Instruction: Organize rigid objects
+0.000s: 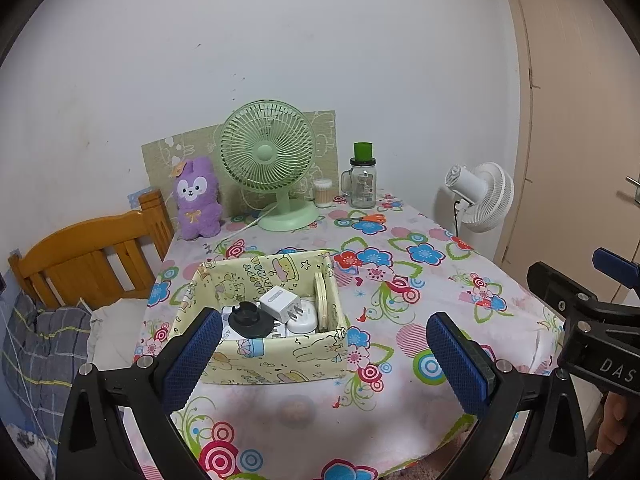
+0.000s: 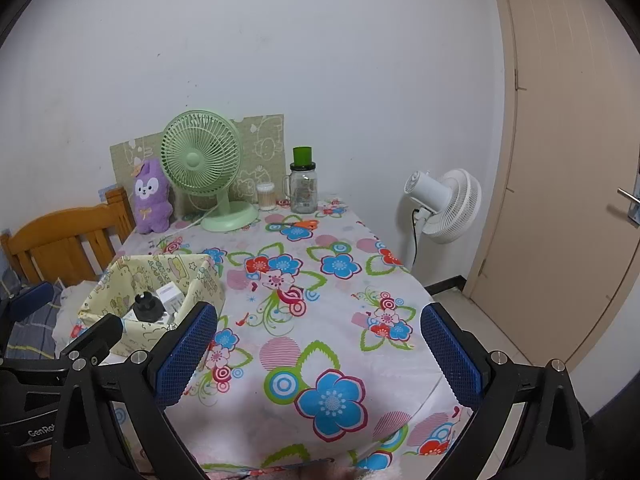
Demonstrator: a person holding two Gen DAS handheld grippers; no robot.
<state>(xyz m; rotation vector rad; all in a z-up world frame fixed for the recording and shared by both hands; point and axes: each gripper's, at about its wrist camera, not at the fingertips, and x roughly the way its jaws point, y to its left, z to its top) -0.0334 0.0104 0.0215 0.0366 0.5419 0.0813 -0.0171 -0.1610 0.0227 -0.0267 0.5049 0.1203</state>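
Observation:
A pale yellow fabric box (image 1: 276, 364) (image 2: 132, 340) printed with cartoons stands on the flowered tablecloth (image 1: 420, 292) (image 2: 320, 280). Inside it lie a black round cap (image 1: 249, 319) (image 2: 147, 308), white plug chargers (image 1: 280, 303) (image 2: 170, 294) and a cream round disc (image 1: 322, 300) propped on edge. My left gripper (image 1: 326, 358) hangs open just in front of the box, nothing between its blue pads. My right gripper (image 2: 318, 354) is open too, over the bare cloth to the right of the box. Orange-handled scissors (image 1: 366, 219) (image 2: 298, 224) lie near the back.
Along the wall stand a green desk fan (image 1: 272, 164) (image 2: 208, 168), a purple plush (image 1: 198, 200) (image 2: 150, 200), a cotton-swab jar (image 1: 323, 193) and a glass jar with a green lid (image 1: 363, 178) (image 2: 303, 184). A wooden headboard (image 1: 92, 256) is left, a white floor fan (image 2: 444, 204) and a door (image 2: 572, 160) right.

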